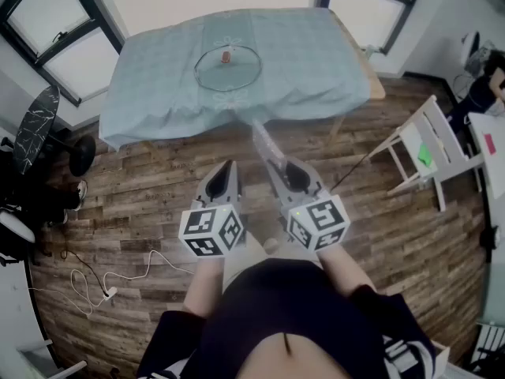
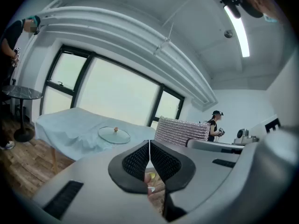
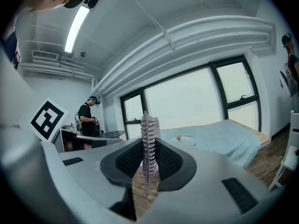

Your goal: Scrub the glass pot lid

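Observation:
The round glass pot lid [image 1: 227, 66] with a small brown knob lies flat on the table's light blue cloth [image 1: 158, 93], well ahead of both grippers. It also shows in the left gripper view as the lid [image 2: 114, 134] and, faintly, in the right gripper view as the lid [image 3: 180, 137]. My left gripper [image 1: 229, 167] [image 2: 149, 147] is shut with nothing between its pads. My right gripper [image 1: 276, 164] [image 3: 149, 148] is shut on a silver mesh scrub pad [image 1: 262, 136] [image 3: 149, 139] that sticks out past the jaws. Both are held over the wooden floor, short of the table.
A white folding chair [image 1: 430, 152] stands right of the table. A black round side table [image 1: 35, 129] and a white cable [image 1: 87, 279] are on the left. A wooden table edge [image 1: 371, 73] shows at the cloth's right. A person [image 2: 216, 124] stands in the background.

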### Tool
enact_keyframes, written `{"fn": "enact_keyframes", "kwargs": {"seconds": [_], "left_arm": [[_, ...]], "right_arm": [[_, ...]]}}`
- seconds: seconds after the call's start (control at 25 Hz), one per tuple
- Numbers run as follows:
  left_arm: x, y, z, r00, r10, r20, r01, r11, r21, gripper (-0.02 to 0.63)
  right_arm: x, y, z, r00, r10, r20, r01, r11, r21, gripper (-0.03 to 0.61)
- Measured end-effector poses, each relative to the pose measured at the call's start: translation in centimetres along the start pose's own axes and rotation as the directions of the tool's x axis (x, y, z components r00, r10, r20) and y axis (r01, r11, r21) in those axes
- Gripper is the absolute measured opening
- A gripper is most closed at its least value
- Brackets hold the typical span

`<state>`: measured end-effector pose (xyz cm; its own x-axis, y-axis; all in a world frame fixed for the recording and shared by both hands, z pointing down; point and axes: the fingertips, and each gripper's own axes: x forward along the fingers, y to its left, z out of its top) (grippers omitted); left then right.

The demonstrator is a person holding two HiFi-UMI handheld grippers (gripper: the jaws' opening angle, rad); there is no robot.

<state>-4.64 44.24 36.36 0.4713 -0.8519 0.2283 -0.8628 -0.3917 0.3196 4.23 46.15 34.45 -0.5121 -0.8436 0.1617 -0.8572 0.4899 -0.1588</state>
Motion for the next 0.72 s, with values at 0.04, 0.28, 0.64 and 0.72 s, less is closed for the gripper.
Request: {"fn": "enact_keyframes", "kwargs": {"seconds": [0.04,0.28,0.64,0.72], "left_arm": [[0.1,0.0,-0.1,1.000,-0.001,-0.002,0.001,1.000,0.002,0.009],[0.1,-0.2,-0.3,1.000,0.001,-0.014,-0.001,1.000,0.014,0.009],[1.0,-0.4,0.0,1.000,0.016,-0.015,-0.015,1.000,0.023,0.009],[1.1,-0.4,0.0,1.000,0.021,-0.014,-0.020,1.000,0.023,0.009]], "right_arm": [[0.2,0.0,0.0,1.000,0.006,0.005,-0.006,1.000,-0.006,0.081],[0.5,0.2,0.3,1.000,0.018,0.012,-0.017,0.999,-0.037,0.081],[0.6,-0.6,1.0,0.999,0.027,0.025,-0.026,1.000,-0.012,0.083],[0.6,-0.7,0.9,0.999,0.032,0.026,-0.032,0.999,-0.002,0.083]]}}
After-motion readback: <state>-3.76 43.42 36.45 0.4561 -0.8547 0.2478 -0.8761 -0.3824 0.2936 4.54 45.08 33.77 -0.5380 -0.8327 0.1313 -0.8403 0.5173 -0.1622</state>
